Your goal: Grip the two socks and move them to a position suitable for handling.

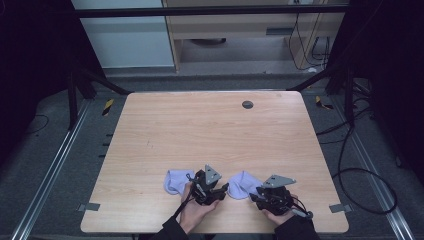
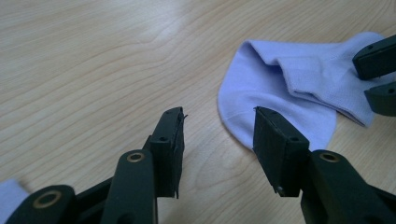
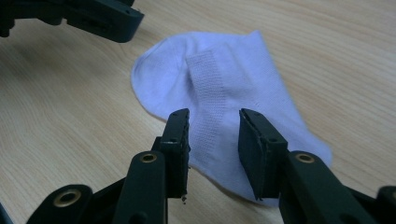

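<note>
Two pale lavender socks lie near the table's front edge. The left sock point(image 1: 175, 181) is just left of my left gripper point(image 1: 223, 190), and a sliver of it point(image 2: 8, 194) shows behind the jaws. The right sock point(image 1: 242, 184) point(image 2: 280, 93) point(image 3: 224, 70) lies flat between the two grippers. My left gripper point(image 2: 219, 121) is open, its right jaw at the sock's edge, nothing held. My right gripper point(image 1: 255, 194) point(image 3: 214, 116) is open, its jaws astride the sock's ribbed band. Each gripper view shows the other gripper's jaws across the sock: the right gripper point(image 2: 378, 74) and the left gripper point(image 3: 93, 18).
The wooden table point(image 1: 200, 130) has a grey round grommet point(image 1: 247, 104) near its far edge. Metal brackets point(image 1: 89, 206) point(image 1: 338, 208) sit at the front corners. Cables point(image 1: 360, 175) trail on the floor to the right. The person's hands come in from the front edge.
</note>
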The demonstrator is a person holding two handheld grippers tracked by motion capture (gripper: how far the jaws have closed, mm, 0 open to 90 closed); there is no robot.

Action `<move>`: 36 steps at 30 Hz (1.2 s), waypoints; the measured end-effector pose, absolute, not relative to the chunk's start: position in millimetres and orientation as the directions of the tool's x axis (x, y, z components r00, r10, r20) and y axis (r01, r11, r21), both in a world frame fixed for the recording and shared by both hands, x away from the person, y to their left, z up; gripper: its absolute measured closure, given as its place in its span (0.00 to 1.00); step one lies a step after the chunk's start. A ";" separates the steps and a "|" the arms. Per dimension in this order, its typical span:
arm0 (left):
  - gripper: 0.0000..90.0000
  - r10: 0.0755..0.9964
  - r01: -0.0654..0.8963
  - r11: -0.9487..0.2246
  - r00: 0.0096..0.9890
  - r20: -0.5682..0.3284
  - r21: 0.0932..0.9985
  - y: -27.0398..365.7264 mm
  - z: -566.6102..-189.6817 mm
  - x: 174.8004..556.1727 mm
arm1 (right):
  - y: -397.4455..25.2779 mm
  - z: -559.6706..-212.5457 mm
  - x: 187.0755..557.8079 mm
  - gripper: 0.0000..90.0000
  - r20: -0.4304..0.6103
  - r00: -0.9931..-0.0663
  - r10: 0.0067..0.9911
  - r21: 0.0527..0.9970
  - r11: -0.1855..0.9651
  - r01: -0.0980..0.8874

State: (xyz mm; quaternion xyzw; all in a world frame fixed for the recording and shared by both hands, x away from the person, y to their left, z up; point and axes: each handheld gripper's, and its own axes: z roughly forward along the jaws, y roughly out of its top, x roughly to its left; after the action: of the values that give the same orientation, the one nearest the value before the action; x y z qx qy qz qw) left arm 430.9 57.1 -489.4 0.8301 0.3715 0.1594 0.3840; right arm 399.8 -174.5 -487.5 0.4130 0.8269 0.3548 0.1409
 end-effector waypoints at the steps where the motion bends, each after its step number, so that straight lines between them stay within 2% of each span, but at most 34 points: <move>1: 0.59 0.738 0.494 -0.434 0.675 -0.017 0.754 55.0 -490.4 430.7 | -173.8 -488.8 400.3 0.71 0.060 -0.624 0.779 0.701 0.412 0.582; 16: 0.66 0.719 0.500 -0.474 0.695 -0.009 0.725 39.9 -498.7 434.1 | -172.8 -494.8 402.8 0.78 0.091 -0.632 0.770 0.676 0.418 0.607; 27: 0.81 0.718 0.511 -0.479 0.696 -0.017 0.714 35.5 -498.9 434.2 | -172.9 -495.1 404.1 0.93 0.146 -0.629 0.764 0.666 0.395 0.633; 36: 0.98 0.730 0.529 -0.468 0.683 -0.029 0.707 36.8 -498.2 436.2 | -173.3 -490.3 403.6 0.95 0.133 -0.637 0.759 0.691 0.390 0.609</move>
State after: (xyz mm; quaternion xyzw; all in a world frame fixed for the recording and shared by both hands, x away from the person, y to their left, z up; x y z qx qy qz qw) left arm 436.2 36.8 -498.2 0.8453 0.3723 0.1402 0.3567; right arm 403.6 -173.3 -490.3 0.4134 0.8273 0.3663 0.1025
